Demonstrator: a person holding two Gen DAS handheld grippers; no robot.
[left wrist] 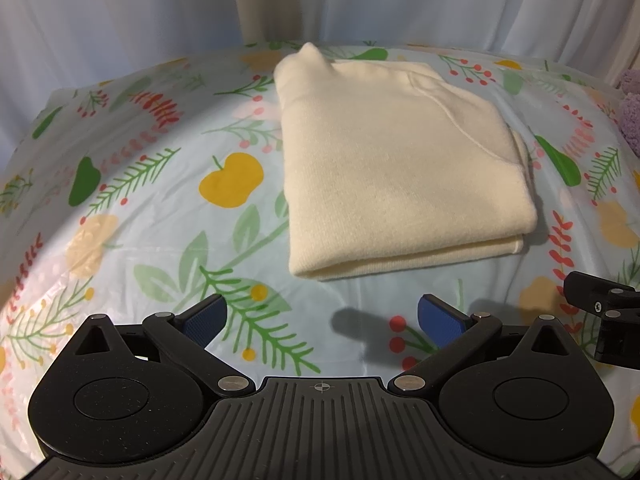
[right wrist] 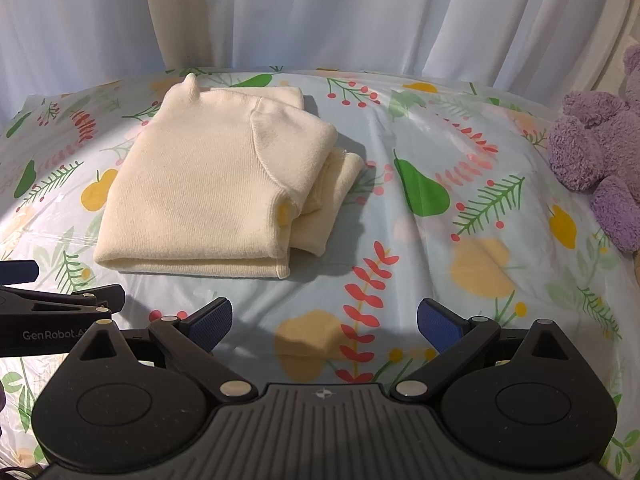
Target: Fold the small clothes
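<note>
The left claw hangs released, holding nothing, just above the surface with its fruit-and-leaf printed cover. Beyond it the cream sweater lies folded flat on that cover. The right claw is likewise spread wide and bare. A purple plush toy sits at the far right; pale curtains hang behind.

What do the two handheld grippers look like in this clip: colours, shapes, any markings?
Both the left gripper and the right gripper are matte black plastic with a ribbed centre plate bearing a small crosshair mark, two round discs, silver pivot pins and blue textured pads. White "GenRobot" lettering shows on the left gripper's side in the right wrist view.
</note>
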